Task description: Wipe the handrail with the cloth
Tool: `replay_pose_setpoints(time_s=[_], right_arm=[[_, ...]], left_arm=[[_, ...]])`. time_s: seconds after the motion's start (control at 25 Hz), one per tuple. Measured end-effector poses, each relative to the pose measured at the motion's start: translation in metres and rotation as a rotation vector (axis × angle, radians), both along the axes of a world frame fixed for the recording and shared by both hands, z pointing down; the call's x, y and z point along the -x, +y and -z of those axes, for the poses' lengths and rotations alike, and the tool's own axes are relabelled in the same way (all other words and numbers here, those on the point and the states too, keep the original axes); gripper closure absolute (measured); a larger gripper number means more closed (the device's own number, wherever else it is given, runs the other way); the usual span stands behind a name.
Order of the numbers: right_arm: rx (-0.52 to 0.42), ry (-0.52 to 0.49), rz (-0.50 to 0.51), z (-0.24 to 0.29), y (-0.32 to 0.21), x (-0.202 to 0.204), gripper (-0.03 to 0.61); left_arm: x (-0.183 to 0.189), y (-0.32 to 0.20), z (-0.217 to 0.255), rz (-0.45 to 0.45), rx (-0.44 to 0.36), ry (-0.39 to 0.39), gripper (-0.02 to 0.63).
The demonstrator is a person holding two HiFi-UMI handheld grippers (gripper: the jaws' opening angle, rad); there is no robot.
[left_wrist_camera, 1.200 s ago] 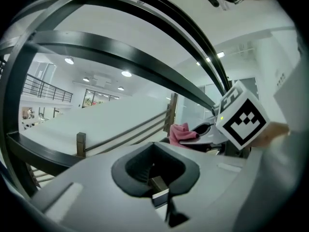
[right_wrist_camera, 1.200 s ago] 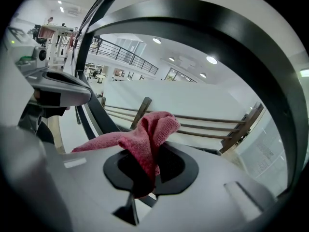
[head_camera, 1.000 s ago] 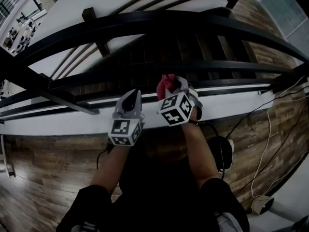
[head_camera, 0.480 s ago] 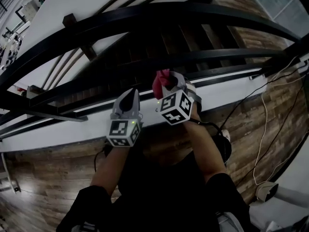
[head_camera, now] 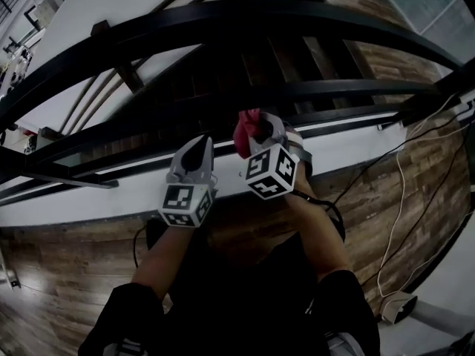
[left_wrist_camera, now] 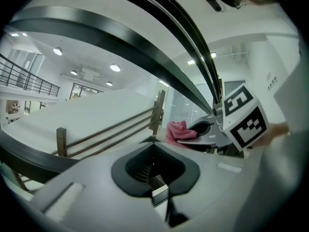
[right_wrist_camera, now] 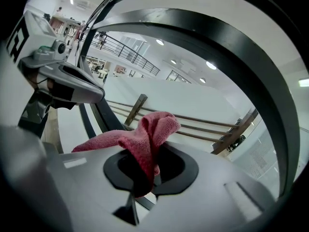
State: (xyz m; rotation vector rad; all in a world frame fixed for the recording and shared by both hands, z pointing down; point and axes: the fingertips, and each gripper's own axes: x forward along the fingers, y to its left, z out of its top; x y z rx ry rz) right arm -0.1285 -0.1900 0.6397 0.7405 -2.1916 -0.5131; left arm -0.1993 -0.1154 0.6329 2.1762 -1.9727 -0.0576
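Above wood-plank floor (head_camera: 74,273), clamps crumpled red terry cloth (right_wrist_camera: 152,129) in right gripper (head_camera: 261,133) near black metal handrail (head_camera: 223,17), left gripper (head_camera: 197,150) closed empty (could drop cloth if thin pinch slips).

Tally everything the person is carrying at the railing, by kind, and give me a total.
Grippers: 2 (left gripper, right gripper)
Cloths: 1 (red cloth, pinched in the right gripper's jaws)
Total: 3
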Motion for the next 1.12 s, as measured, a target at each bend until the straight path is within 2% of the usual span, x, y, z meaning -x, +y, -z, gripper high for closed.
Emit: replay_pose_setpoints(time_s=[0.2, 0.36, 0.64, 0.76, 0.92, 1.12], right_arm=[[0.005, 0.008, 0.094, -0.001, -0.012, -0.015, 0.529], [0.008, 0.007, 0.176, -0.001, -0.019, -0.033, 0.529], [-0.003, -0.015, 0.274, 0.000, -0.038, -0.062, 0.531], [0.005, -0.016, 0.299, -0.002, -0.048, -0.078, 0.530], [0.010, -0.008, 0.312, -0.005, -0.062, -0.096, 0.530], [0.027, -0.017, 0.325, -0.009, -0.075, -0.111, 0.531]], left_arm=[[-0.016, -0.009, -0.007, 0.063, 0.022, -0.020, 0.615], [-0.042, -0.025, -0.005, 0.121, 0.026, -0.043, 0.615], [-0.071, -0.037, 0.000, 0.274, 0.009, -0.052, 0.615], [-0.093, -0.049, -0.001, 0.292, 0.020, -0.086, 0.615], [-0.113, -0.058, -0.001, 0.317, 0.021, -0.036, 0.615], [-0.138, -0.067, 0.001, 0.319, 0.005, -0.031, 0.615]])
